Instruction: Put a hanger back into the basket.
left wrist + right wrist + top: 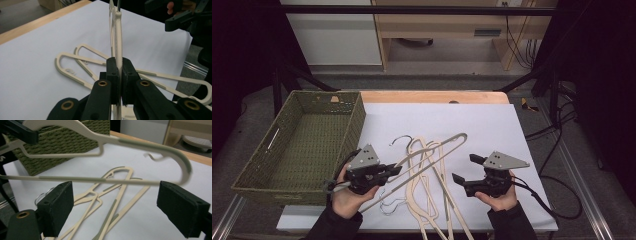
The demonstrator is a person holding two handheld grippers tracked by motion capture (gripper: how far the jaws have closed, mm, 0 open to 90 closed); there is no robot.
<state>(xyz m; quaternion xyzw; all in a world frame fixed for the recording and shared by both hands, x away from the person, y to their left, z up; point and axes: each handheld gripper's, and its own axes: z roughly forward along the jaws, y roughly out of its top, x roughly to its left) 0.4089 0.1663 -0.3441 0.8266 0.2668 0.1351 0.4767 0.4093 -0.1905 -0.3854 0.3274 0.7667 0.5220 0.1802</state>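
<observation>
Black left gripper (119, 82) squeezed tight on lifted cream hanger (432, 155), ready for green basket (299, 145) beside. Right gripper (469, 170) wide apart, let go. More hangers (427, 200) flat on bench (492, 125).

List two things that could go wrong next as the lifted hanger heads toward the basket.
1. The left gripper alone clamps the lifted hanger, near one end; the long free end could swing or twist in the grip.
2. That hanger crosses above the hangers on the sheet; it may snag and drag one.
3. The right gripper stands open close by and could knock it.
</observation>
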